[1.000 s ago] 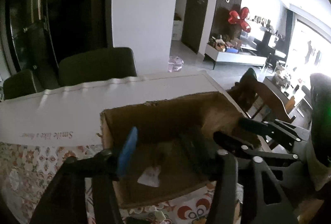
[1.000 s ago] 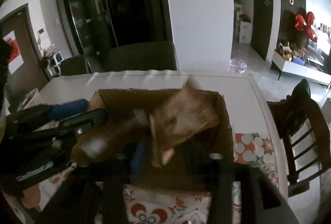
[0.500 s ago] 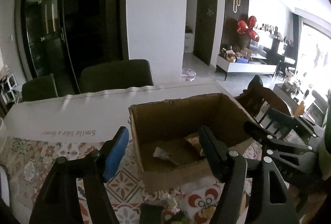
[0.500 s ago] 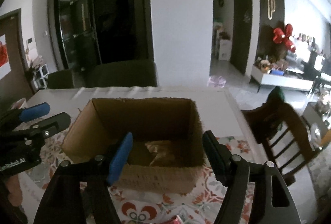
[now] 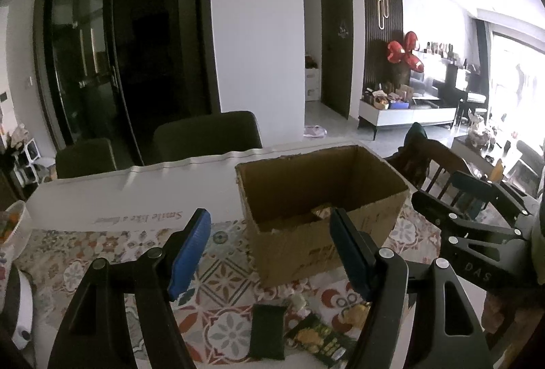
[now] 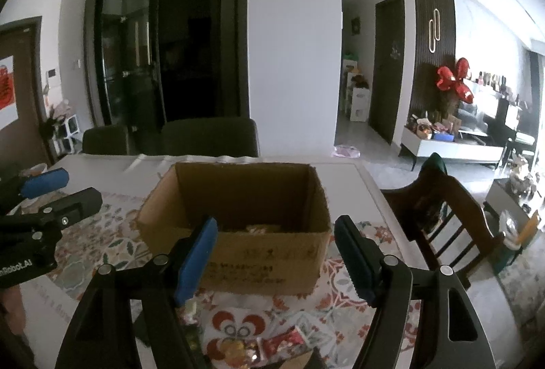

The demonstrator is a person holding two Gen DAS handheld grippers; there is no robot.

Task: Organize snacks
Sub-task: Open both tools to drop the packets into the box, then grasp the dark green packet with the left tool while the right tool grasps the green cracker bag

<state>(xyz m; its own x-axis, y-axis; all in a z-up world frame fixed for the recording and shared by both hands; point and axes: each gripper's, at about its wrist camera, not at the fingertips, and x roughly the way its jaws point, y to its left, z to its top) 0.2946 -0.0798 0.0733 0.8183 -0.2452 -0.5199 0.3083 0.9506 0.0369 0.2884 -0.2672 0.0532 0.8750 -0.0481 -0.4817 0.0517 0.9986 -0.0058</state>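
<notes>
Brown corrugated cardboard, an open-topped box (image 5: 323, 219), stood on a patterned floral tablecloth (image 5: 112, 253) in the middle of a white table (image 6: 344, 181). A few snack packets lay on the floor of the box, mostly hidden by its near wall. Nearer than the box, loose on the cloth, lay a dark green flat packet (image 5: 267, 331), a green and yellow printed packet (image 5: 318, 340), and, in the right camera's view, a red wrapper (image 6: 282, 343).

Left tong (image 5: 269, 249) hung released, its blue pads wide apart with nothing between them, in front of the box. Right tong (image 6: 276, 256) was likewise released and empty, centred on the box's near wall.

Risks, as a judgement: both tongs hovered close together, so reaching for the same packet could knock them against each other. Flat packets lying flush on cloth might slide away or the pads might pinch the tablecloth instead. A low sweep could shove the light box towards the far side, or catch its near rim. A wooden chair (image 6: 439, 222) stood just right of the table.
</notes>
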